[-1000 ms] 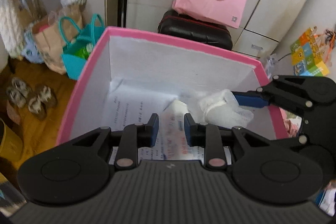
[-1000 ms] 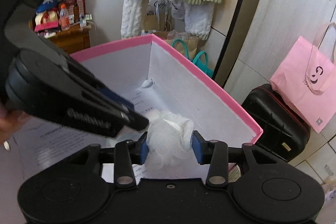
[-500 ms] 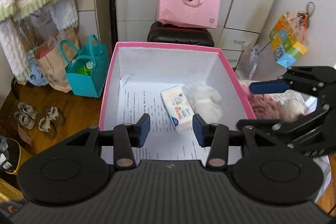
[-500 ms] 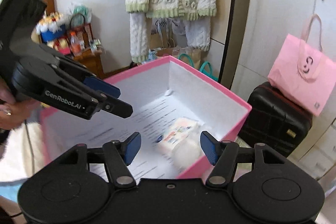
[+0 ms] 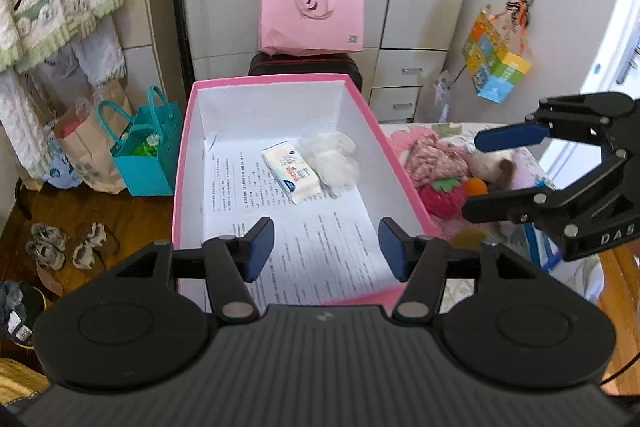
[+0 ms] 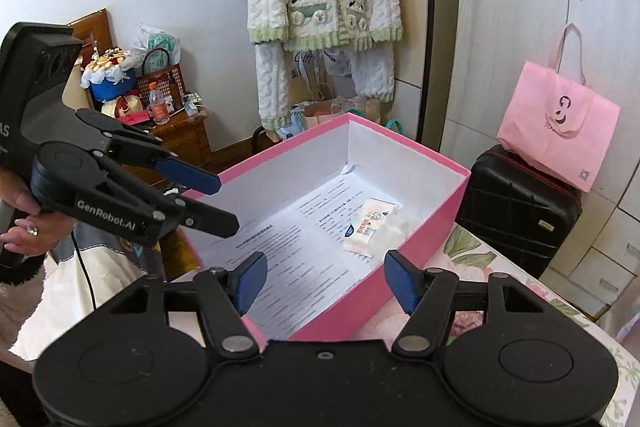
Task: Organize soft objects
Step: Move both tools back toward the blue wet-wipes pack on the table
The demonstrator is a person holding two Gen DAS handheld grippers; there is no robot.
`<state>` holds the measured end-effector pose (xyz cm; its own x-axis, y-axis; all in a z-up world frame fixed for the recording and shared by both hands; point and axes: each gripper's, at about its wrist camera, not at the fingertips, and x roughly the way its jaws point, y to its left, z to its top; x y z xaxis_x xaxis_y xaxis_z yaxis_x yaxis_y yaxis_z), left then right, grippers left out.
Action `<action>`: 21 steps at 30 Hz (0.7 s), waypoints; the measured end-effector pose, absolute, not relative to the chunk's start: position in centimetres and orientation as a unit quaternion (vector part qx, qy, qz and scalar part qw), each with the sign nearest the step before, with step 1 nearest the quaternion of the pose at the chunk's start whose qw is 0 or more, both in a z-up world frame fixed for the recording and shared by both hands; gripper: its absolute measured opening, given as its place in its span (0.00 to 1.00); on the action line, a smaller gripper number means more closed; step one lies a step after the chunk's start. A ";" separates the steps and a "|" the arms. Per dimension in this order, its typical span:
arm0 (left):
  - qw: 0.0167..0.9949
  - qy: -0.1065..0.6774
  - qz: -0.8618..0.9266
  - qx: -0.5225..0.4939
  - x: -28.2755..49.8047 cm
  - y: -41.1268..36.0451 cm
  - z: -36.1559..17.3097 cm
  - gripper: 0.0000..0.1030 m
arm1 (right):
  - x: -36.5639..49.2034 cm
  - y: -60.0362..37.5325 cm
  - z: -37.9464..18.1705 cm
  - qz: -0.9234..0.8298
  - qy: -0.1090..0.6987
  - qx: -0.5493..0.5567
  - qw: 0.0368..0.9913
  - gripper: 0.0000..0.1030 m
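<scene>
Fluffy white mesh puff [image 5: 332, 159], glossy tissue pack [image 5: 291, 171], rectangular pink cardboard box [image 5: 182, 163]

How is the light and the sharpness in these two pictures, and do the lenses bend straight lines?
Left wrist view: bright daylight glares off the cupboard at the right edge; the pink box is sharp, the soft toys beside it slightly soft; cupboard lines bow outward. Right wrist view: even light, dark rounded corners, the wardrobe door curves, and the tissue pack inside the box looks a little washed out.
</scene>
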<state>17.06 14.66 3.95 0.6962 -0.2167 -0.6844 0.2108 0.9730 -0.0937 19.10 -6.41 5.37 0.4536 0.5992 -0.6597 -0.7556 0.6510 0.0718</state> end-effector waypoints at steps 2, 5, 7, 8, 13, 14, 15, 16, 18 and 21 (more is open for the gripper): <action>0.921 0.369 -0.126 0.001 15.9 14.2 4.4 0.59 | 17.9 -6.8 5.8 0.399 0.332 -0.119 0.846 0.71; 0.920 0.365 -0.141 0.007 14.4 13.6 4.9 0.61 | 16.4 -7.4 6.3 0.395 0.329 -0.123 0.849 0.71; 0.920 0.361 -0.150 0.013 13.4 13.1 5.3 0.63 | 15.3 -7.9 6.6 0.392 0.326 -0.127 0.851 0.72; 0.920 0.360 -0.156 0.016 12.8 12.6 5.4 0.65 | 14.7 -8.2 6.7 0.391 0.324 -0.128 0.852 0.73; 0.913 0.359 -0.191 0.017 10.7 11.2 5.8 0.71 | 12.0 -9.8 7.0 0.386 0.319 -0.130 0.856 0.79; 0.911 0.360 -0.198 0.018 10.4 10.7 5.8 0.73 | 11.8 -10.1 7.0 0.385 0.319 -0.129 0.856 0.79; 0.910 0.361 -0.203 0.020 10.0 10.3 5.8 0.73 | 11.2 -10.5 7.0 0.384 0.319 -0.129 0.857 0.79; 0.909 0.361 -0.208 0.023 9.6 9.9 5.8 0.75 | 10.7 -10.9 6.9 0.381 0.318 -0.130 0.858 0.79; 0.908 0.358 -0.216 0.035 8.9 9.0 5.8 0.78 | 9.6 -11.8 6.8 0.375 0.314 -0.131 0.862 0.81; 0.907 0.355 -0.221 0.052 8.2 7.7 5.7 0.82 | 8.4 -13.3 6.6 0.361 0.310 -0.131 0.870 0.84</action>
<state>8.15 7.70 5.74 0.6504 -0.3644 -0.6664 0.4387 0.8965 -0.0620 8.38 -13.32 6.65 0.5475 0.5462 -0.6340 -0.7086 0.7056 -0.0041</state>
